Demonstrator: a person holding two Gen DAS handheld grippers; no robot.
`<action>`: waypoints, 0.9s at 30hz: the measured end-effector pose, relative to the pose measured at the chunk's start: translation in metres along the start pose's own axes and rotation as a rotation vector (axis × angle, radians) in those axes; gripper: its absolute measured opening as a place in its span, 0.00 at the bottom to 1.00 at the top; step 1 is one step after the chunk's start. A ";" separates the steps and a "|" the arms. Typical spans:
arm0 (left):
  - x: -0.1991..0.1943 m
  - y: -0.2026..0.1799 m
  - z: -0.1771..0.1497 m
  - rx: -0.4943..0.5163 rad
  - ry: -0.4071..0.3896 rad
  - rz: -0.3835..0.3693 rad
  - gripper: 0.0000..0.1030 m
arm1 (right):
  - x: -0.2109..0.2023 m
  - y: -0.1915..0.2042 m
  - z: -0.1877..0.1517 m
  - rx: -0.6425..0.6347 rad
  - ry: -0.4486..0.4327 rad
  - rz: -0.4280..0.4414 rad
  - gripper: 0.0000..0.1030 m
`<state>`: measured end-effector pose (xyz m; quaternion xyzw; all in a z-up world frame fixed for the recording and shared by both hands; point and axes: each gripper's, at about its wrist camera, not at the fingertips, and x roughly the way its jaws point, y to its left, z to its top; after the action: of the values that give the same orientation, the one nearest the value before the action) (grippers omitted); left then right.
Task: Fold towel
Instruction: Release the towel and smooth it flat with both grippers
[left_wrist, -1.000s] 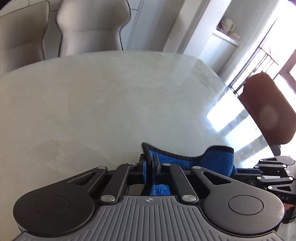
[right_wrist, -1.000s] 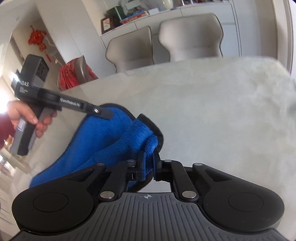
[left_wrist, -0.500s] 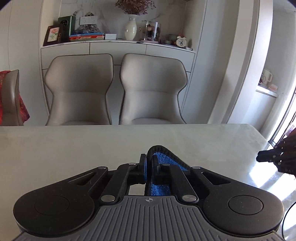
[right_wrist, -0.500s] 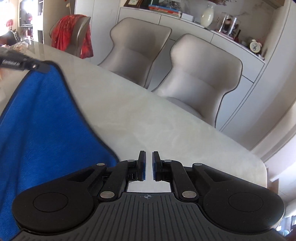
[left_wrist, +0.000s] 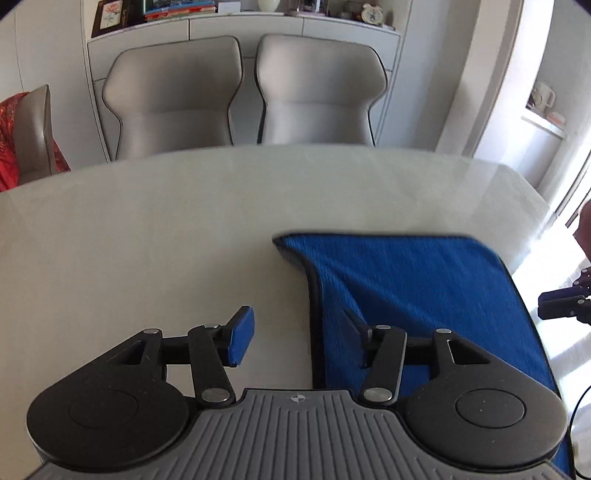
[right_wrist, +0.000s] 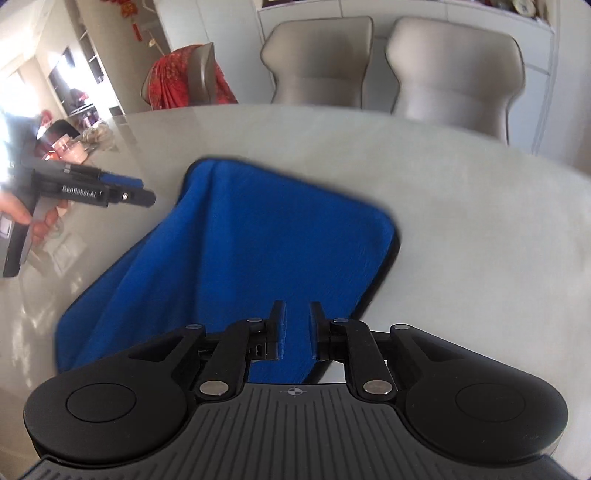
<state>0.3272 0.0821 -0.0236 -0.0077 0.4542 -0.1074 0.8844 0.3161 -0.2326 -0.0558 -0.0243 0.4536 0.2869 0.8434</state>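
Note:
A blue towel (left_wrist: 413, 291) with a dark hem lies spread on the pale table (left_wrist: 147, 229). My left gripper (left_wrist: 295, 336) is wide open and empty above the towel's left edge; its right finger hangs over the cloth. In the right wrist view the towel (right_wrist: 240, 243) lies flat with a soft ridge along its left part. My right gripper (right_wrist: 296, 325) is slightly open and empty just above the towel's near edge. The left gripper (right_wrist: 122, 195) shows at the left of that view, off the towel. The right gripper's tip (left_wrist: 561, 306) shows at the left wrist view's right edge.
Two grey chairs (left_wrist: 243, 92) stand behind the table's far edge. A chair with red cloth (right_wrist: 184, 77) stands at the far left. Small items (right_wrist: 85, 144) sit on the table's far left. A shelf with ornaments (left_wrist: 236, 7) runs along the back wall.
Both grippers have let go of the towel, which now lies spread flat on the table. My left gripper opened wide. My right gripper opened slightly. Both have drawn back over the towel's near edge.

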 end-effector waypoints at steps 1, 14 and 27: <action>-0.007 -0.002 -0.017 -0.013 0.027 -0.007 0.53 | -0.010 0.010 -0.019 0.038 0.011 0.000 0.26; -0.064 -0.022 -0.119 -0.138 0.088 0.054 0.68 | -0.053 0.097 -0.128 0.271 0.048 -0.151 0.36; -0.069 -0.048 -0.126 -0.028 0.094 0.092 0.06 | -0.037 0.118 -0.147 0.200 -0.071 -0.172 0.12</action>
<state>0.1781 0.0598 -0.0373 0.0056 0.4964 -0.0605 0.8660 0.1303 -0.1950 -0.0874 0.0310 0.4462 0.1675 0.8786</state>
